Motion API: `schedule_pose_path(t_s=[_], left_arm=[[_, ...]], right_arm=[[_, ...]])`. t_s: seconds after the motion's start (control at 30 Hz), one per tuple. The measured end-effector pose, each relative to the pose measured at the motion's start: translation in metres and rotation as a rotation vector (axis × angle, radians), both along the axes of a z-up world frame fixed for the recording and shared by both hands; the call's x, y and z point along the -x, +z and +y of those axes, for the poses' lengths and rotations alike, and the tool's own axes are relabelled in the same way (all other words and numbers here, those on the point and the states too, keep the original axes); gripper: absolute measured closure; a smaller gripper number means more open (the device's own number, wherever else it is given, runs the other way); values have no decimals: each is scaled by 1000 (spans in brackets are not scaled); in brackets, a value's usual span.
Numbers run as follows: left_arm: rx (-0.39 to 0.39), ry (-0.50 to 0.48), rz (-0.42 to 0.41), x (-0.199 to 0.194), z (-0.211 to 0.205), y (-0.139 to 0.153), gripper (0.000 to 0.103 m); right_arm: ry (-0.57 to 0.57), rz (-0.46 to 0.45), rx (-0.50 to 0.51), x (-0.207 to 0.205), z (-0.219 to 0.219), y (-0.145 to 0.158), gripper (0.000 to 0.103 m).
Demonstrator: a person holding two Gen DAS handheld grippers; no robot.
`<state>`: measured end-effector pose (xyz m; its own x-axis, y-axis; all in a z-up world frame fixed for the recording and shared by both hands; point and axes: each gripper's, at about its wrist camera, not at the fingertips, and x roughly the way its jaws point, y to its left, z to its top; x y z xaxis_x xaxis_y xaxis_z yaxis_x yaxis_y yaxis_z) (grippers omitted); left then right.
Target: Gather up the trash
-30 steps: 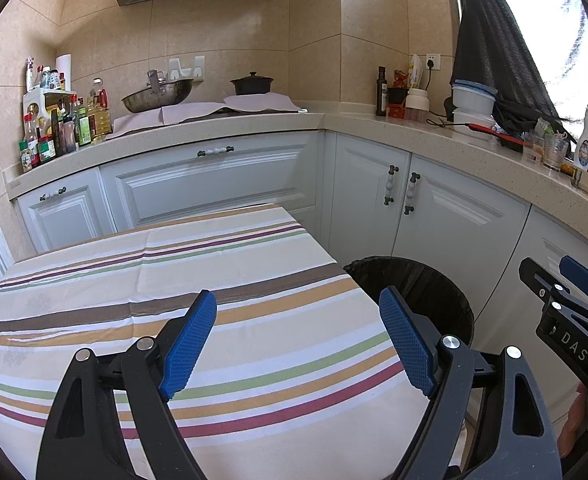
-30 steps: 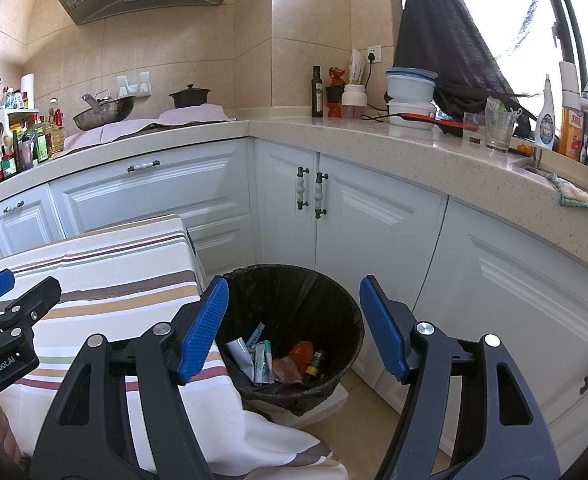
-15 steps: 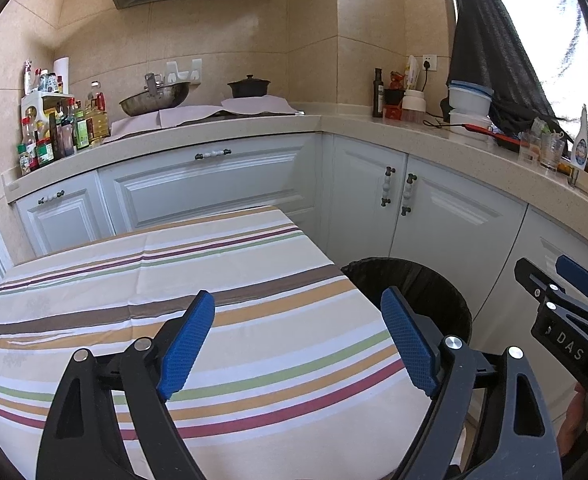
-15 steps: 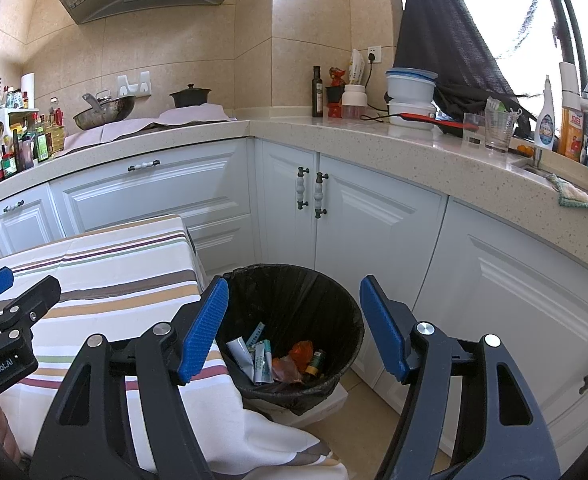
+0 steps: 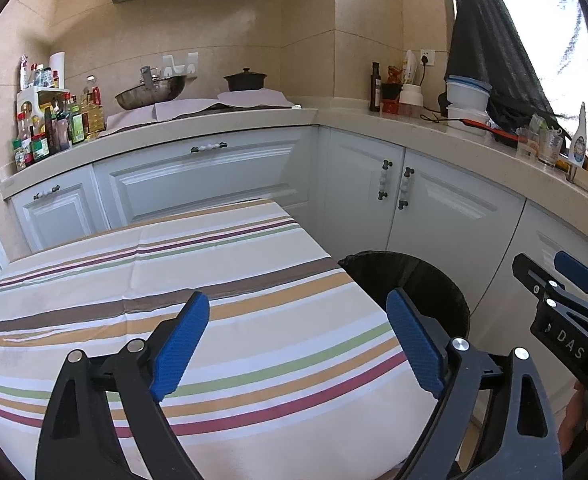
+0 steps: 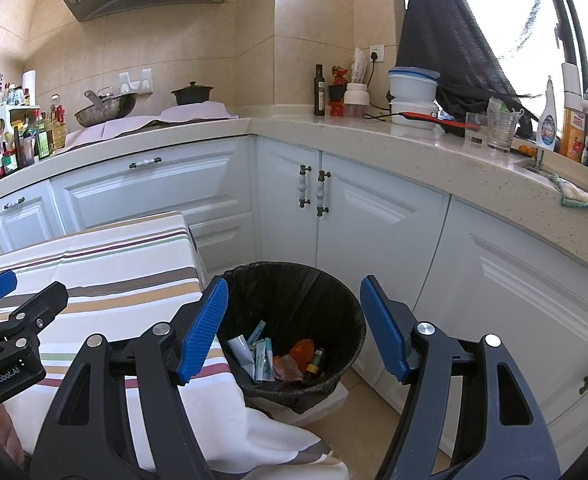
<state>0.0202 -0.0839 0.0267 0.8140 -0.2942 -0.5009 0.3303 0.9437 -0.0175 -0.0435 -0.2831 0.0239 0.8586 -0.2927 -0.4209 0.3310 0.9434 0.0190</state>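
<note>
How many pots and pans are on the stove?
2. A metal wok sits on the left, and a black lidded pot on the right. Others may be hidden.

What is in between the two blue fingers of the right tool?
In the right wrist view, the right tool is open and holds nothing; between its fingers you see the black trash bin on the floor, with wrappers at its bottom.

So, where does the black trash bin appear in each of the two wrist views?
Left wrist: trash bin at right of centre, partly hidden behind the striped tablecloth.
Right wrist: trash bin at lower centre, between the open fingers, trash visible inside.
Shared landmark: the two cabinet door handles.
</note>
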Motion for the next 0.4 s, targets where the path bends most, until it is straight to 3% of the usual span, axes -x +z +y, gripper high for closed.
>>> schedule_pose_path(t_s=[0.2, 0.4], left_arm=[[-14, 35, 8, -5, 6, -2, 15], [-43, 103, 12, -17, 28, -6, 15]], right_arm=[[23, 5, 3, -3, 6, 0, 36], [81, 7, 18, -15, 27, 2, 27]])
